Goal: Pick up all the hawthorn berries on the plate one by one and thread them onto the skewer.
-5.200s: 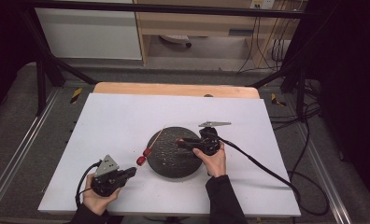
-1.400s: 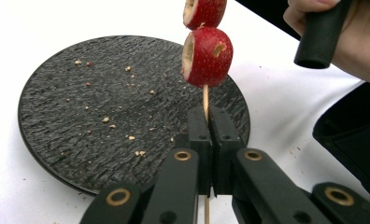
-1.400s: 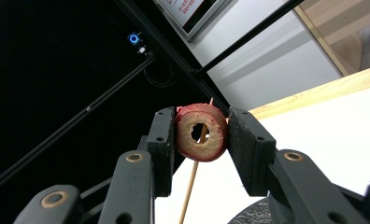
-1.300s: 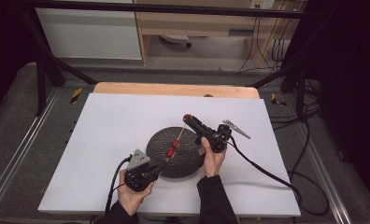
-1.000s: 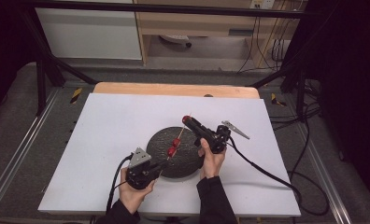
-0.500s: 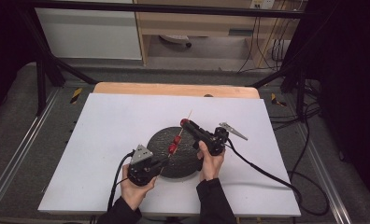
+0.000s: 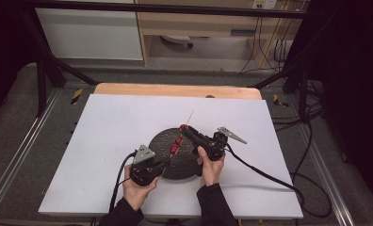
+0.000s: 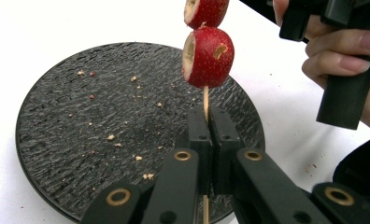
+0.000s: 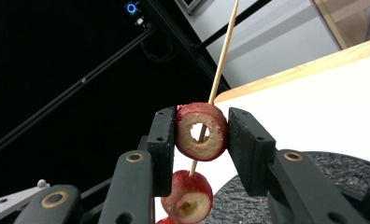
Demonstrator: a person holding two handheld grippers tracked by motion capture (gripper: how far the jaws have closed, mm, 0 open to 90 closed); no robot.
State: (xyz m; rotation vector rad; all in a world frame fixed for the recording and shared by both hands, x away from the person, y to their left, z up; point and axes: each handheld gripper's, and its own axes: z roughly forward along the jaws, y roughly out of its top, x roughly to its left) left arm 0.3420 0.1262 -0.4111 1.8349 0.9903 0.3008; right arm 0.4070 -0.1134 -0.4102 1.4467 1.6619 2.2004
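The black plate [image 7: 175,155] sits near the middle of the white tabletop [image 7: 109,127], and everything else is placed from it. Above the plate a thin wooden skewer [image 7: 188,118] slants from the plate's near-left edge up toward its far side, its bare tip pointing away past the far rim. Cored red fruit pieces [image 7: 175,146] are threaded on the skewer over the plate's centre.

The left tongs [image 7: 162,164] hover at the near-left edge of the plate, clamped tight on the skewer's lower end; in the left gripper view the two pads [image 8: 198,135] meet with only the stick [image 8: 205,98] between them, and a red fruit piece [image 8: 207,57] hangs just above them over the plate [image 8: 103,135], which is strewn with crumbs.

The right tongs [image 7: 183,128] reach in from the plate's right side toward its far rim, pinching the topmost fruit piece. In the right gripper view that cored ring [image 9: 201,131] sits squeezed between both pads [image 9: 164,140], the skewer [image 9: 223,51] passing through its hole, with another fruit piece [image 9: 188,196] threaded just below it and the plate's edge [image 9: 351,172] lower right.
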